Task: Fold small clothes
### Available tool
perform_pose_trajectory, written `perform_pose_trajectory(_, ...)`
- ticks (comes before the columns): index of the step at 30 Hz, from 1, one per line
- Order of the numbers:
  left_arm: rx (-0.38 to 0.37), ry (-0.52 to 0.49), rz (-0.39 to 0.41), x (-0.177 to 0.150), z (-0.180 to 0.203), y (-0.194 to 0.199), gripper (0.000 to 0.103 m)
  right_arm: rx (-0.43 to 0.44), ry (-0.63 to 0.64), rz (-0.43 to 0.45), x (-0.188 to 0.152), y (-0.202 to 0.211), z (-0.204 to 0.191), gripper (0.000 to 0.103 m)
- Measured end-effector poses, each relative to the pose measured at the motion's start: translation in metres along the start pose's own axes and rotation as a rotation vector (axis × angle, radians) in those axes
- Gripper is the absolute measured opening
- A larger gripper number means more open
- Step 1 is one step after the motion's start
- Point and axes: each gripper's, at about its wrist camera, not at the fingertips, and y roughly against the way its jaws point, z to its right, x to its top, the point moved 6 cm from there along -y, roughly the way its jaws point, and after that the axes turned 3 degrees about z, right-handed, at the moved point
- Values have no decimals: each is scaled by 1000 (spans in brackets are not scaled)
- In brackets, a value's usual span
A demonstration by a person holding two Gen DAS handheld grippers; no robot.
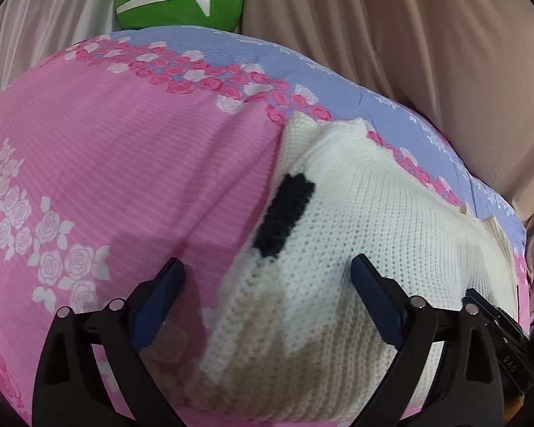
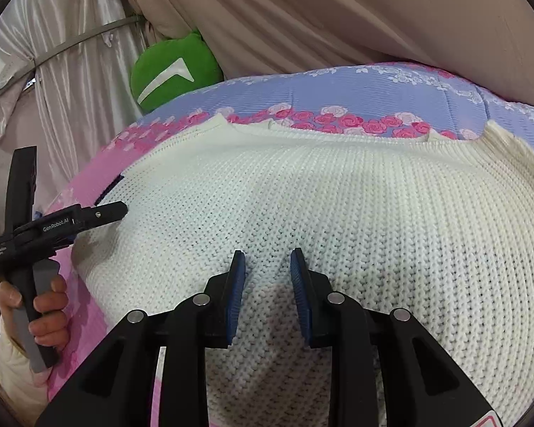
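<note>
Directly ahead of right gripper (image 2: pixel 267 259), narrowly parted jaws pinching nothing: white chunky-knit sweater (image 2: pixel 302 206), flat on pink rose-print bedspread (image 1: pixel 124 163), long axis sideways. Left gripper (image 1: pixel 267 270), spread wide, straddling sweater's left edge.

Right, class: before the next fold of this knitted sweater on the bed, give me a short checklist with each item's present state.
1. White knitted sweater lies flat on the floral bedspread: ok.
2. Left claw open, holding nothing: ok.
3. Right claw clear of the knit, pads apart over it: ok.
4. Sweater edge within the left claw's reach: ok, it lies between its fingers.
5. Green plush toy clear of the sweater: ok.
6. Sleeves tucked in: cannot tell.
</note>
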Motion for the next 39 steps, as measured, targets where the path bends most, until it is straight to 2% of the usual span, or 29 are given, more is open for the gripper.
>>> perform_pose_trajectory(2, -32, -4, -4, 0, 4, 0, 65, -11, 12, 1, 0, 0, -2, 26)
perform_pose_trajectory(5, -73, 13, -13, 4, 10, 0, 48, -4, 9, 2, 0, 0, -2, 27)
perform_pose_trajectory(6, -72, 8, -6, 5, 13, 2, 38, 0, 5, 3, 0, 0, -2, 27)
perform_pose_trajectory(8, -50, -23, 24, 11, 23, 10, 28, 5, 1, 5, -1, 1, -1, 27)
perform_pose_trajectory(11, -72, -60, 71, 21, 48, 27, 26, 11, -1, 7, -1, 2, -1, 29)
perform_pose_trajectory(14, -123, -110, 114, 32, 85, 48, 25, 26, 2, 22, -2, 5, -7, 43)
perform_pose_trajectory(17, -183, -181, 142, 38, 136, 66, 25, 16, -10, 48, -3, 18, -9, 54)
perform_pose_trajectory(20, -240, -267, 149, 31, 193, 76, 25, -5, -57, 92, -5, 48, 1, 59)
perform_pose_trajectory(21, -257, -297, 142, 25, 212, 77, 25, -17, -86, 109, -9, 60, 9, 63)
perform_pose_trajectory(24, -299, -376, 97, 2, 259, 70, 25, -35, -210, 136, -32, 96, 44, 64)
perform_pose_trajectory(28, -319, -488, -24, -50, 308, 37, 25, -131, -306, 149, -66, 140, 92, 65)
perform_pose_trajectory(30, -288, -543, -83, -77, 318, 17, 25, -169, -339, 156, -77, 157, 110, 65)
perform_pose_trajectory(33, -224, -636, -15, -92, 325, 18, 29, -119, -419, 186, -88, 173, 128, 65)
perform_pose_trajectory(36, -297, -574, -38, -85, 313, 37, 37, -116, -434, 205, -83, 179, 133, 66)
perform_pose_trajectory(38, -340, -512, -33, -78, 294, 58, 52, -123, -387, 231, -66, 186, 129, 67)
perform_pose_trajectory(39, -349, -491, -17, -76, 284, 68, 56, -115, -376, 241, -59, 190, 128, 67)
